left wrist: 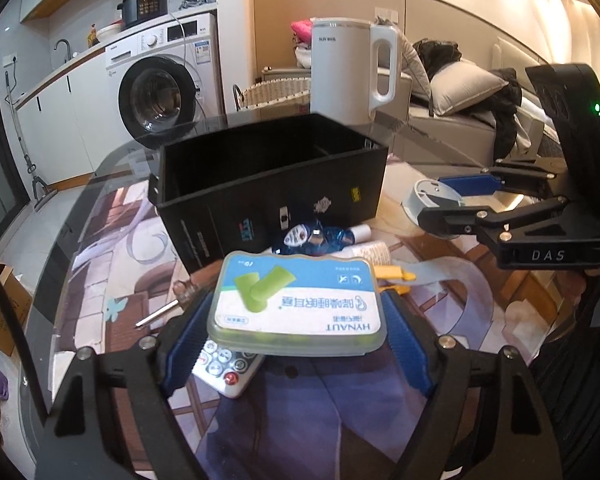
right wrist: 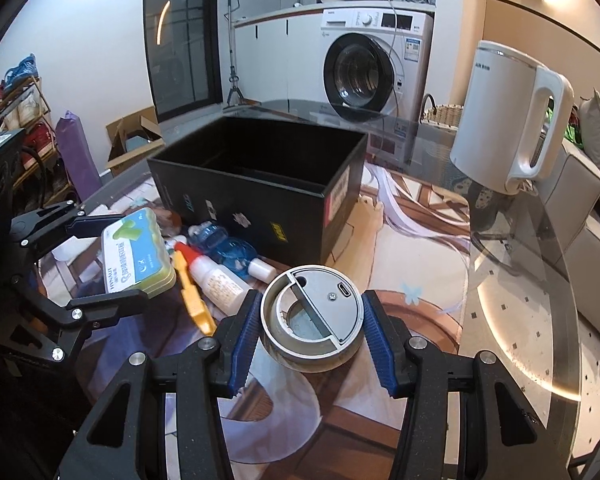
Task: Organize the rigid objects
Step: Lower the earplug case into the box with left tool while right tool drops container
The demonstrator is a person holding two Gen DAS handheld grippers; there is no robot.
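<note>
Your left gripper [left wrist: 298, 332] has the earplug case [left wrist: 298, 304] pinched across its short sides, lifted clear of the remote [left wrist: 228, 368] beneath it, just short of the black box [left wrist: 268, 188]. The grip is on smooth rounded plastic, so a quick swing toward the box could let the case twist or slide out and drop onto the pile. Your right gripper [right wrist: 310, 320] sits around the round grey device [right wrist: 311, 316], both pads [right wrist: 247, 320] touching or nearly touching its rim; I cannot tell whether it is lifted. The curved metal wall gives little bite, so it could squirt forward if you squeeze off-centre. The blue bottle [right wrist: 230, 252], white bottle [right wrist: 216, 280] and yellow clip [right wrist: 194, 296] lie tight between your two grippers; coming in together risks knocking them or clashing arms. The box's near wall is tall, and carrying low could catch it. The glass table edge [right wrist: 512, 276] and kettle [right wrist: 512, 116] are near on your right.
</note>
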